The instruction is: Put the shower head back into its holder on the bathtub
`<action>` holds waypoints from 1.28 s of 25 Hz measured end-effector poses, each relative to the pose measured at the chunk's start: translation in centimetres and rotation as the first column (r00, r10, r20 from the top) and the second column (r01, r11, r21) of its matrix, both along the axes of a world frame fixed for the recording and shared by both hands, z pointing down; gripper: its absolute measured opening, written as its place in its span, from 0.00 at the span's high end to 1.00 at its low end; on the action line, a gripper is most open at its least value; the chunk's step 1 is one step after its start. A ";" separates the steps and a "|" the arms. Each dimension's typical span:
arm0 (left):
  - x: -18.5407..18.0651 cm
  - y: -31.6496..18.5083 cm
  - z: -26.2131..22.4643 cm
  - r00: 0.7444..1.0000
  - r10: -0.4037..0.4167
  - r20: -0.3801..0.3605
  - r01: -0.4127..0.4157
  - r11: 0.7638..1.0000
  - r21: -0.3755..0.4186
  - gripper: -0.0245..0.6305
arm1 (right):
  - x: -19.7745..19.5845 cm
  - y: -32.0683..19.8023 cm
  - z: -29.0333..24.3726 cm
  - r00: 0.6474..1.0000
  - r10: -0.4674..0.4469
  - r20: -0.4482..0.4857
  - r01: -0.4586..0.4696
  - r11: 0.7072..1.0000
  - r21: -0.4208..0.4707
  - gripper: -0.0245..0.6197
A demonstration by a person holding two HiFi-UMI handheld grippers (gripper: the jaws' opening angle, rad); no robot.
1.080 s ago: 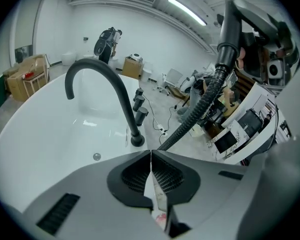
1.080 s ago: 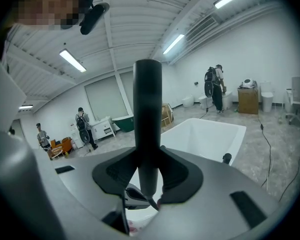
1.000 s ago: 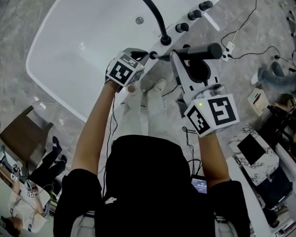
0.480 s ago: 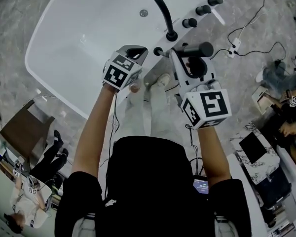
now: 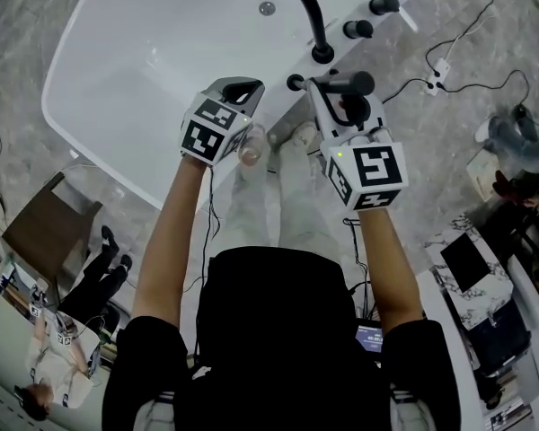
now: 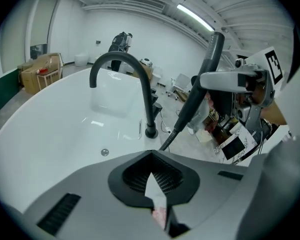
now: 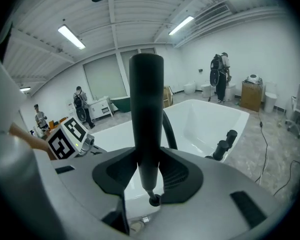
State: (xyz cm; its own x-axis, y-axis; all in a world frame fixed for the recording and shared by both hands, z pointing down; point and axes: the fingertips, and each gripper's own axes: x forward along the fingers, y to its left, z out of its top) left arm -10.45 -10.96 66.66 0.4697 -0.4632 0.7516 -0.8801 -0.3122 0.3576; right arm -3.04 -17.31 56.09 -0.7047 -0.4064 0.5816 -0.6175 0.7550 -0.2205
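The black shower head (image 5: 346, 83) is a slim rod lying across the jaws of my right gripper (image 5: 340, 97), which is shut on it. Its narrow end points at the small black holder (image 5: 296, 83) on the rim of the white bathtub (image 5: 90, 142). In the right gripper view the shower head (image 7: 146, 114) stands upright between the pads, its tip just above the rim. My left gripper (image 5: 238, 92) hovers over the rim left of the holder, shut with nothing in it. From the left gripper view the shower head (image 6: 200, 84) slants down toward the rim beside the faucet (image 6: 135, 79).
A black arched faucet (image 5: 310, 12) and a row of black knobs (image 5: 382, 5) stand on the rim behind the holder. Cables and a socket strip (image 5: 440, 65) lie on the floor to the right. Other people (image 7: 220, 76) stand far off across the room.
My right gripper has sunk with the shower head, bringing its narrow end closer to the holder. The left gripper has dropped a little toward the rim.
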 end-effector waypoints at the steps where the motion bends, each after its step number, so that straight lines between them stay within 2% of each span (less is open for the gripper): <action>1: 0.0 0.2 0.2 1.000 0.000 -0.002 0.000 1.000 -0.005 0.94 | -0.1 0.1 0.7 1.000 -0.009 -0.012 0.010 1.000 0.005 0.74; 7: -0.4 1.1 2.1 1.000 0.004 0.003 -0.004 1.000 -0.028 0.94 | -0.4 0.7 4.5 0.996 -0.061 -0.062 0.064 0.997 0.043 0.74; 17: 0.0 1.8 4.4 1.000 -0.001 -0.015 0.000 0.999 -0.054 0.94 | -0.4 1.6 10.3 0.989 -0.084 -0.122 0.085 0.996 0.002 0.74; 32: -0.7 3.0 7.0 0.998 -0.042 -0.037 0.038 0.996 -0.085 0.94 | -0.6 3.2 16.0 0.973 -0.126 -0.194 0.121 0.992 -0.038 0.74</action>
